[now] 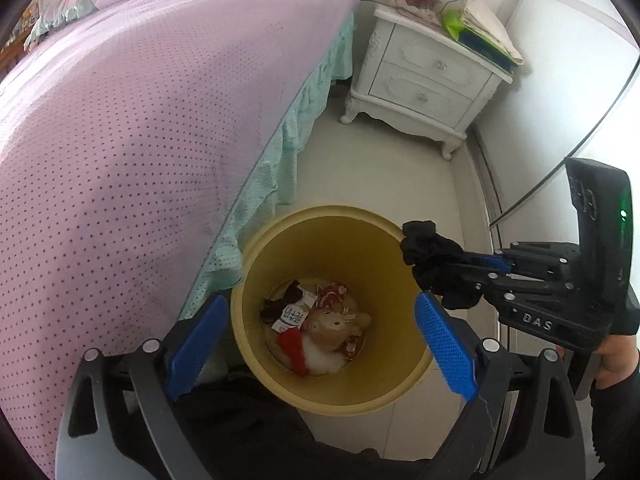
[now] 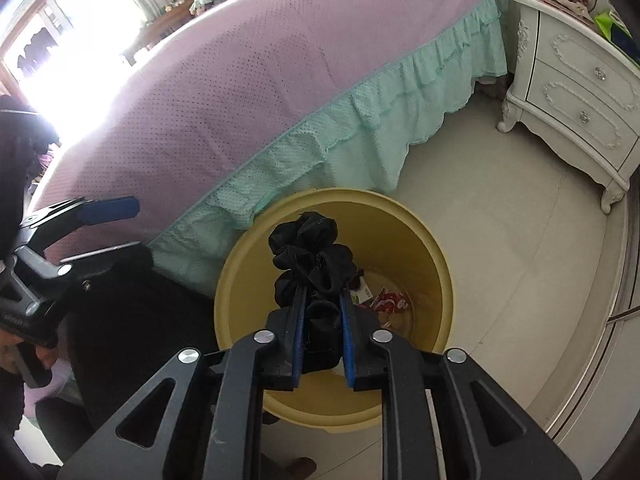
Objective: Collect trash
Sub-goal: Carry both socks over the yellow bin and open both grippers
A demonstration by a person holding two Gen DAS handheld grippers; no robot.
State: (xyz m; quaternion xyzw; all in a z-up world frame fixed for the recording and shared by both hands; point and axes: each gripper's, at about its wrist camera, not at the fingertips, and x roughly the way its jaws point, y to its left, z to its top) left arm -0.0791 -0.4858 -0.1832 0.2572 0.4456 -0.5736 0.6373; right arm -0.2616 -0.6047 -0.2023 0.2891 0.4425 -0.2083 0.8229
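Observation:
A yellow trash bin [image 1: 280, 240] stands on the floor beside the bed; it also shows in the right wrist view [image 2: 424, 248]. Wrappers, a carton and other rubbish [image 1: 320, 328] lie at its bottom. My right gripper [image 2: 323, 292] is shut on a crumpled black cloth [image 2: 316, 252] and holds it above the bin's opening; in the left wrist view this gripper [image 1: 472, 268] and the cloth [image 1: 432, 256] sit over the bin's right rim. My left gripper [image 1: 320, 320] is open and empty, its fingers straddling the bin from above.
A bed with a purple dotted cover [image 1: 140, 120] and a teal frill [image 2: 360, 128] lies left of the bin. A white nightstand [image 1: 424, 80] with papers and a bird ornament stands at the far wall. A cable [image 1: 560, 168] hangs at the right.

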